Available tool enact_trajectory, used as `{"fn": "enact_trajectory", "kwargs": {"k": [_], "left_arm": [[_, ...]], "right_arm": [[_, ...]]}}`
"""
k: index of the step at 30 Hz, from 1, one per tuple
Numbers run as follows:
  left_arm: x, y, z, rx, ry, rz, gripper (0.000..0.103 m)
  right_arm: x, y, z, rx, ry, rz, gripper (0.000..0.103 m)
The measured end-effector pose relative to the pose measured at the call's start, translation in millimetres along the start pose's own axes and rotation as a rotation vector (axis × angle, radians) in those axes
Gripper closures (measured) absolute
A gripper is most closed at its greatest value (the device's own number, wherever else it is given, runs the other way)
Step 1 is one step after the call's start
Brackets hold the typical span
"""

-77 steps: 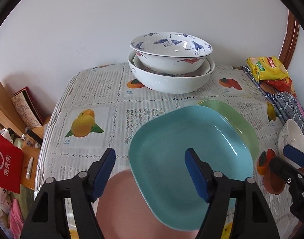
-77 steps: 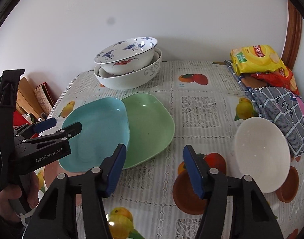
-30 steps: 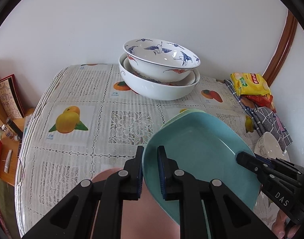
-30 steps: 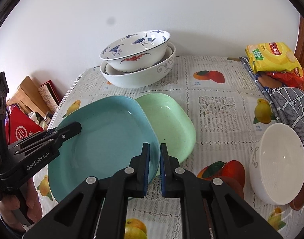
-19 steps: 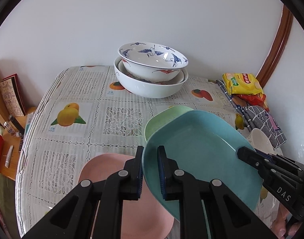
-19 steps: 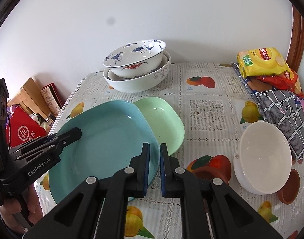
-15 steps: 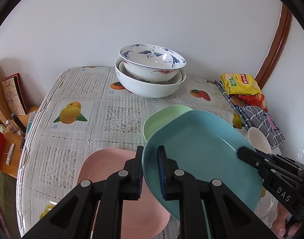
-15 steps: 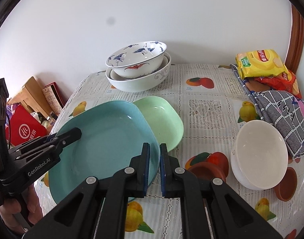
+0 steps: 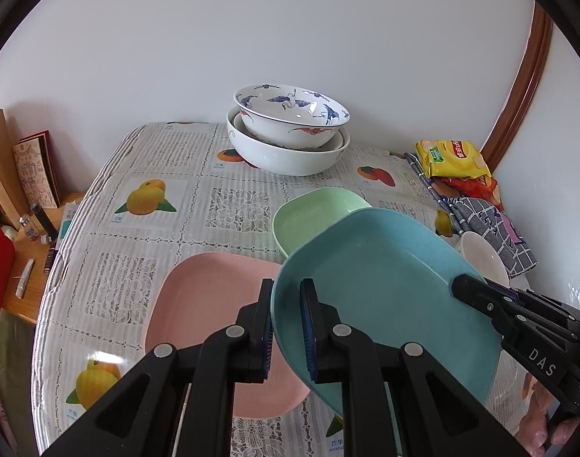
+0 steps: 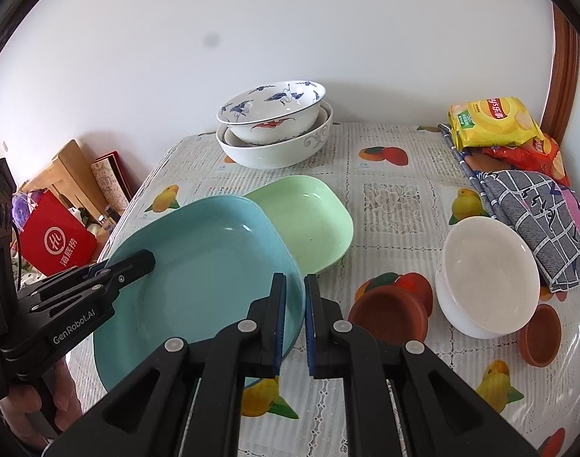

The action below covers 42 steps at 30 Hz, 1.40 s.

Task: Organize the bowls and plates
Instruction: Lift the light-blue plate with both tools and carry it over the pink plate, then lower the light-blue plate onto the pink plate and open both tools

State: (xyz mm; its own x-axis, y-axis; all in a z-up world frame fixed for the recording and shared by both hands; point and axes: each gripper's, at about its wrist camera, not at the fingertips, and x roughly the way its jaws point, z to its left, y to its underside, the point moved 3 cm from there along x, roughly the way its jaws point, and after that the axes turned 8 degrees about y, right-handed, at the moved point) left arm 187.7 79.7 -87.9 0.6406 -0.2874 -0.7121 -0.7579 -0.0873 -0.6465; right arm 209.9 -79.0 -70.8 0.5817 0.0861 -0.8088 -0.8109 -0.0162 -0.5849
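A teal plate [image 9: 381, 297] [image 10: 206, 278] hangs in the air above the table, held by both grippers. My left gripper [image 9: 286, 293] is shut on its left rim, and it shows in the right wrist view [image 10: 137, 261]. My right gripper [image 10: 294, 285] is shut on its right rim, and it shows in the left wrist view [image 9: 461, 289]. A pink plate [image 9: 214, 304] lies on the table below the teal one. A green plate [image 9: 313, 213] [image 10: 309, 221] lies behind it. A white bowl [image 10: 488, 278] stands at the right. Stacked white and blue-patterned bowls [image 9: 290, 129] [image 10: 274, 125] stand at the back.
Two small brown saucers [image 10: 389, 312] lie by the white bowl. Snack bags [image 10: 491, 122] and a checked cloth [image 10: 537, 213] lie at the right edge. A red bag [image 10: 58, 243] and shelf clutter stand beyond the table's left edge. A wall is behind.
Both grippers closed on the teal plate's rims and lifted it off the pink plate. It has risen and shifted right, uncovering the pink plate.
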Motion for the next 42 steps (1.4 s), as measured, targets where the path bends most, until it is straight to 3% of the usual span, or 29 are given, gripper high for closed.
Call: {"fn": "enact_trajectory", "kwargs": {"k": [23,42], "left_arm": [[-20,51,65,-0.114,-0.093,0.025,0.09],[4,52,93,-0.148,-0.146,0.041,0.09]], "right_arm": [[28,31,67,-0.1,-0.092,0.077,0.094],[82,23,94,-0.183,-0.083,0.145,0.093]]}}
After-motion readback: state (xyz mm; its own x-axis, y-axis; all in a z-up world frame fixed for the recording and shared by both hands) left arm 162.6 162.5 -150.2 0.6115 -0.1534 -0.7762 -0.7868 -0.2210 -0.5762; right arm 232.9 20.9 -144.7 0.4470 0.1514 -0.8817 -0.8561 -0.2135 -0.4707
